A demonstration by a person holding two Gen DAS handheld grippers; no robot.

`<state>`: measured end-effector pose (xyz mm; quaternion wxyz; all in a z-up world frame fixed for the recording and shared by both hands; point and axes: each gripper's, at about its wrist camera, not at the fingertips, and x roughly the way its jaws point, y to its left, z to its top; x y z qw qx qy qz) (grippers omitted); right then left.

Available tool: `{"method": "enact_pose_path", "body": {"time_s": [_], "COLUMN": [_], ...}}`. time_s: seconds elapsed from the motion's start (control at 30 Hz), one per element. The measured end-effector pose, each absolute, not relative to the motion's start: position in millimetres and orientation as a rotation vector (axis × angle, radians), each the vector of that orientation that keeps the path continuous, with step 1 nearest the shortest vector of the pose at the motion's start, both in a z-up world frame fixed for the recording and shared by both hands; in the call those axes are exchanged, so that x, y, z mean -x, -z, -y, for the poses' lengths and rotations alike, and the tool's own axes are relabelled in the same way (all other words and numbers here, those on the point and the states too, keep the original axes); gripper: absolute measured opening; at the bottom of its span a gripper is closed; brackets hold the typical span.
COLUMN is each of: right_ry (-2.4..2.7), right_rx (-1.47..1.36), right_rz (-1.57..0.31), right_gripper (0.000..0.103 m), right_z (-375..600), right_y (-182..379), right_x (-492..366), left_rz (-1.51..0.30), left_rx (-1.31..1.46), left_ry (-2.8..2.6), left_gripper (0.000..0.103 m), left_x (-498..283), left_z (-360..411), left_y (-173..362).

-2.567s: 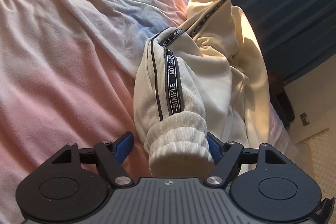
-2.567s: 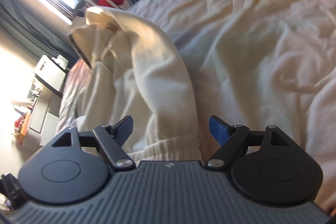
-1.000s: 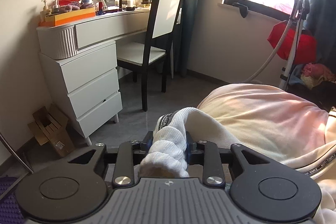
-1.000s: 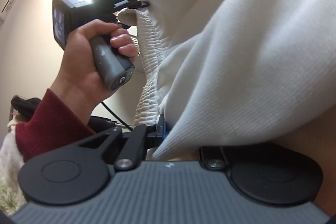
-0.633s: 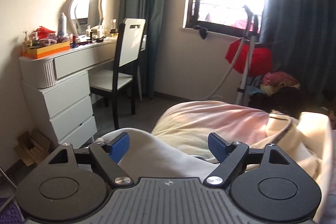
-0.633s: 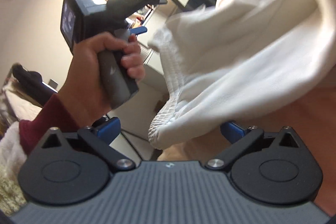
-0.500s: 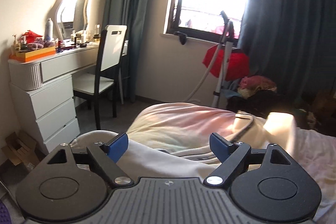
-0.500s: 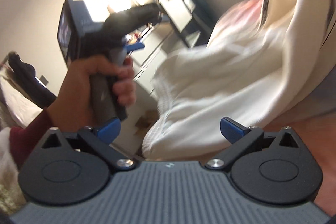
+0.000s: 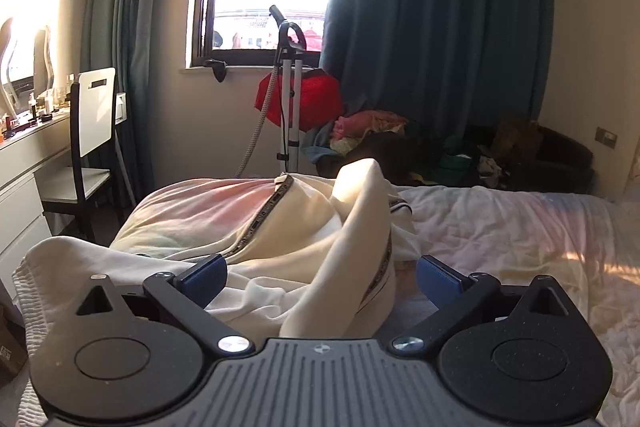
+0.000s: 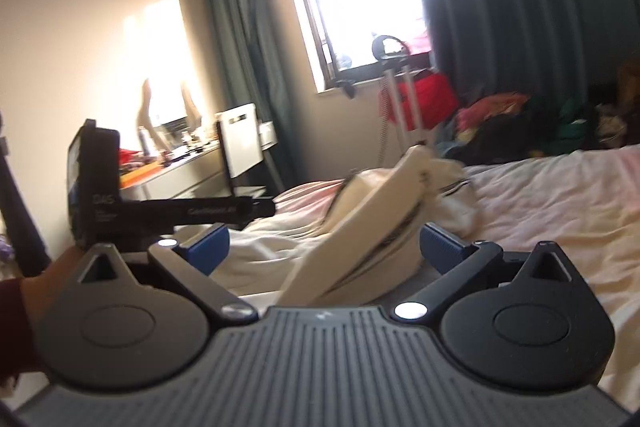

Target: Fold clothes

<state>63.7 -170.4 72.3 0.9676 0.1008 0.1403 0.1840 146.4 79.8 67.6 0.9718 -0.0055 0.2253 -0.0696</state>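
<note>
Both grippers are now standing wide apart w/ nothing between the pads. The left gripper (image 9: 322, 273) is gaping over the cream sweatpants (image 9: 304, 239), which are lying in a loose, humped heap on the bed (image 9: 520, 227) just ahead of it; the right gripper (image 10: 324, 241) is likewise released, w/ the same garment just in front, one leg w/ its black side stripe (image 10: 384, 239) running up and away from the gripper, blurred, so the cloth is prob. still settling.

Vs. a second ago: the left was clamped on the ribbed cuff and the right on the fabric, both held up off the bed. Half a sec ago both were already splayed and the cloth was dropping. Now it is resting on the bed, not held.

Meaning for the task: the pants are laid out but rumpled, no flat fold showing; judging by that, the folding isn't finished. The other gripper's handle (image 10: 132, 211) is sitting left of the right gripper.
</note>
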Motion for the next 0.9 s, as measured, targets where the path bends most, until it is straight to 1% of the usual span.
{"method": "enact_pose_path", "body": {"time_s": [0.13,0.33,0.57,0.67,0.73,0.77,0.83,0.9], "right_ry": [-0.282,-0.264,-0.197,-0.164,-0.148,-0.14,-0.124,-0.109], "right_rx": [-0.231,-0.384,-0.401,-0.442,-0.475,-0.492,-0.525,-0.556], "right_rz": [-0.277,-0.372,-0.424,-0.448,-0.466,-0.475,-0.493,-0.51], "right_gripper": [0.103,0.103,0.103,0.103,0.103,0.103,0.103,0.103], "right_z": [199.2,231.4,262.8,275.1,282.6,286.4,293.9,300.7], "right_y": [-49.9,-11.6,27.2,44.1,55.1,60.6,71.5,81.8], "right_x": [-82.3,-124.1,-164.9,-183.0,-194.7,-200.6,-212.3,-223.1], "left_rz": [-0.454,-0.424,-0.458,-0.442,-0.449,-0.476,-0.543,-0.582], "left_rx": [-0.004,-0.099,0.077,0.067,0.03,-0.013,-0.114,-0.149], "left_ry": [0.156,0.131,0.069,0.05,0.048,0.043,0.004,-0.025], "left_gripper": [0.103,0.103,0.103,0.1,0.095,0.09,0.066,0.02], "left_x": [-183.1,-266.6,-387.6,-428.4,-453.0,-465.5,-486.4,-497.9], "left_z": [-53.9,-12.1,22.6,45.5,61.5,70.1,86.3,92.9], "left_y": [-55.2,-26.1,-5.4,-2.4,0.7,4.4,14.2,21.7]}}
